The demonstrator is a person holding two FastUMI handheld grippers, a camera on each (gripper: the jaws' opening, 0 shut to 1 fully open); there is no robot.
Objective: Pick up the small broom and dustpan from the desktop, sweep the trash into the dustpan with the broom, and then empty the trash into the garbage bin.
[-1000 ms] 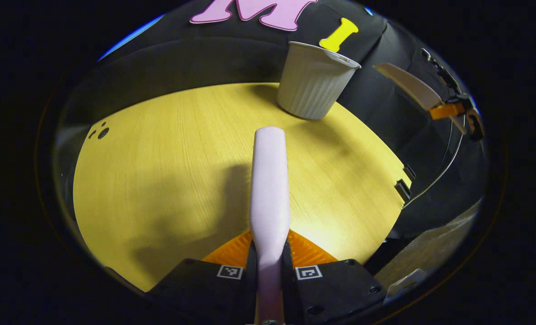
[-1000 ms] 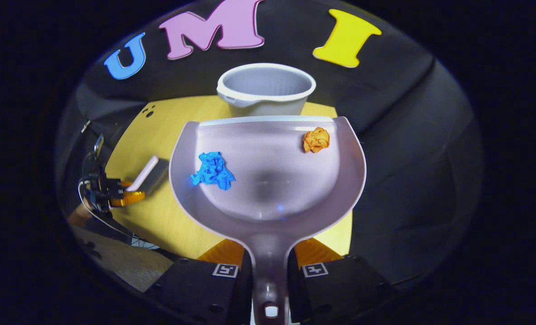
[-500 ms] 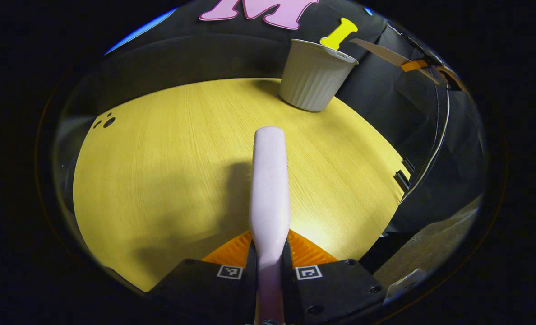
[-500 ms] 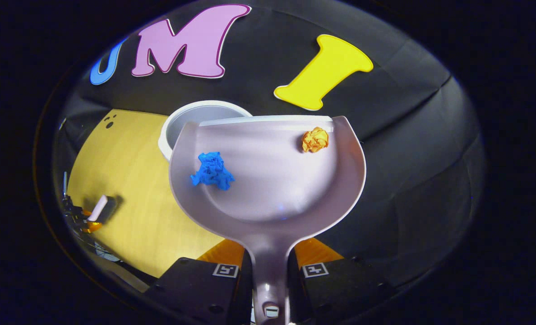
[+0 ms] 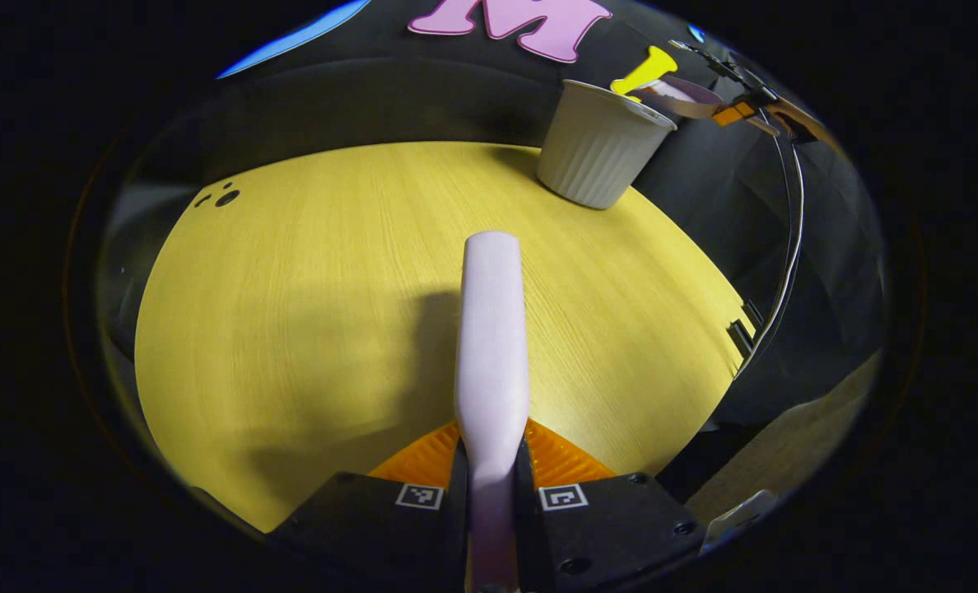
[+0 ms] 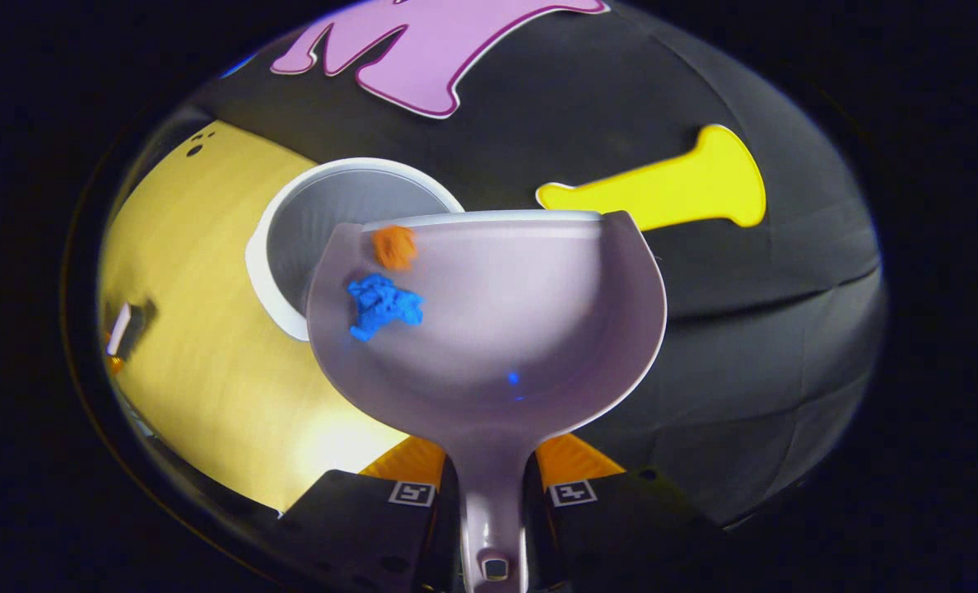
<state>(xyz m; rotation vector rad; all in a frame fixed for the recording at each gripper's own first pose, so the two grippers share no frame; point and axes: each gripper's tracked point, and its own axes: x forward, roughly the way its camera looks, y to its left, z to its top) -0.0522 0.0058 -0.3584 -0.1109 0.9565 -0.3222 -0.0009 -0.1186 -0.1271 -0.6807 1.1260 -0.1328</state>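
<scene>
My right gripper [image 6: 492,482] is shut on the handle of the pale dustpan [image 6: 530,329], which is tilted to the left over the white ribbed garbage bin [image 6: 324,218]. A blue paper wad [image 6: 382,303] and an orange paper wad [image 6: 394,245] lie near the pan's left front corner, above the bin's mouth. My left gripper [image 5: 491,461] is shut on the small broom's pale handle [image 5: 491,338], held low over the yellow table [image 5: 291,288]. In the left gripper view the bin [image 5: 600,144] stands at the far right of the table, with the dustpan [image 5: 686,95] and the right gripper [image 5: 744,111] above it.
Small dark holes [image 5: 221,196] mark the table's far left. A cable [image 5: 789,247] hangs from the right gripper past the table's right edge. Black cloth walls close the back and right. The left gripper with the broom [image 6: 123,325] shows small at the table's left.
The dustpan has moved over the bin and tipped to the left. The orange wad slid from the pan's right front across to the left, next to the blue wad. The broom stayed still.
</scene>
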